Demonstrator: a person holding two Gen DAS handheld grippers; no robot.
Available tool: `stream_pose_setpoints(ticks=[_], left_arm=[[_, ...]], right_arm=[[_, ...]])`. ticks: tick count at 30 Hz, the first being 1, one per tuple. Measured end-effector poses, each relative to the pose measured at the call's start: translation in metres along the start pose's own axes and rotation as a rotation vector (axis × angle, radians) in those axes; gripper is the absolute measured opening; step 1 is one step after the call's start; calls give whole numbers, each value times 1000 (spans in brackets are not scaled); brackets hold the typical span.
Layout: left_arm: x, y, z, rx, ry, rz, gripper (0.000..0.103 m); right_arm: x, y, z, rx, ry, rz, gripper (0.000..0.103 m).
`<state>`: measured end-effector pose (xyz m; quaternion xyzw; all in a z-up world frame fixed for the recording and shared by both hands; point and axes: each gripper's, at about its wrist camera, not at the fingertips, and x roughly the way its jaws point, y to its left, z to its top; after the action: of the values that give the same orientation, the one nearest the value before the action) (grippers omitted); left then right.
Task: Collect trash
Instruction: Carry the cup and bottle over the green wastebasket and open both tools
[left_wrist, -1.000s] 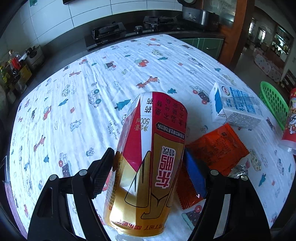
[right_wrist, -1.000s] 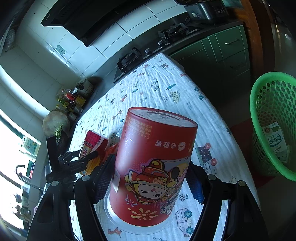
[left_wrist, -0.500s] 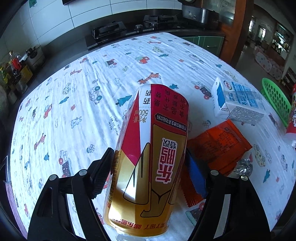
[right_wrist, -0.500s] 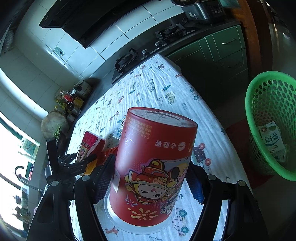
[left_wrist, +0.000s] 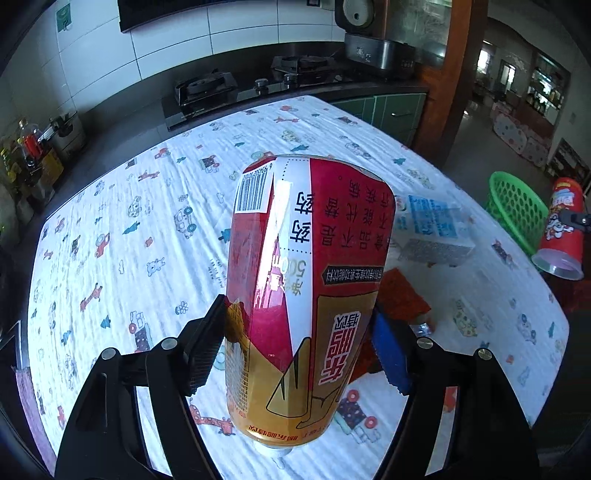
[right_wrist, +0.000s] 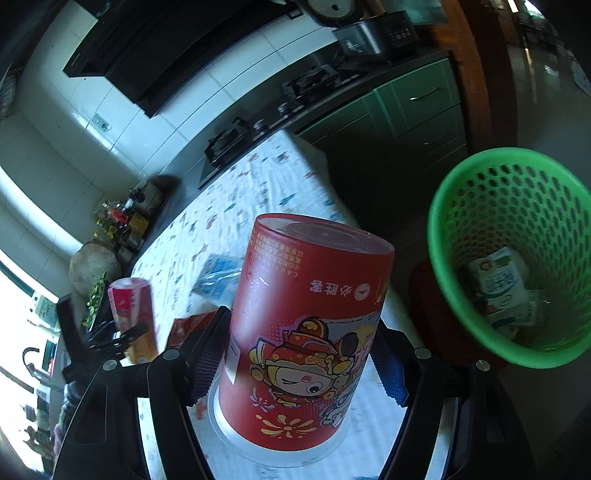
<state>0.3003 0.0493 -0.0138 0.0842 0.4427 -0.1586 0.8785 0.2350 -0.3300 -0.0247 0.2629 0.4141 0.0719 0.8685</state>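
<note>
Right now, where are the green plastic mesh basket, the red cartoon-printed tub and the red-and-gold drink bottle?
Green plastic mesh basket (right_wrist: 461, 192): right wrist view, its rim.
Red cartoon-printed tub (right_wrist: 306, 332): right wrist view, its printed side.
Red-and-gold drink bottle (left_wrist: 306, 295): left wrist view, its label.

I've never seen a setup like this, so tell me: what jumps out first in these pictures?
Each pair of black fingers clamps a piece of trash held above the table: the left gripper grips a red and gold bottle upside down, the right gripper a red cartoon tub. A bright green basket sits on the floor past the table's edge, a milk carton already inside.
</note>
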Motion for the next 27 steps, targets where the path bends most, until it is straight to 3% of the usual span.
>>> stream_pose_setpoints(ticks=[8,14,27], left_arm=[[-22,-51,23,44,-44,-87,72],[-24,-104,44,76,-65,-168,72],[3,-236,87,149,-63,-336,72]], right_arm=[[-34,-75,24,29,-85,-187,69],[-35,-121,35,-4,-106,-337,69],[-14,-189,42,19,-85,-402,70]])
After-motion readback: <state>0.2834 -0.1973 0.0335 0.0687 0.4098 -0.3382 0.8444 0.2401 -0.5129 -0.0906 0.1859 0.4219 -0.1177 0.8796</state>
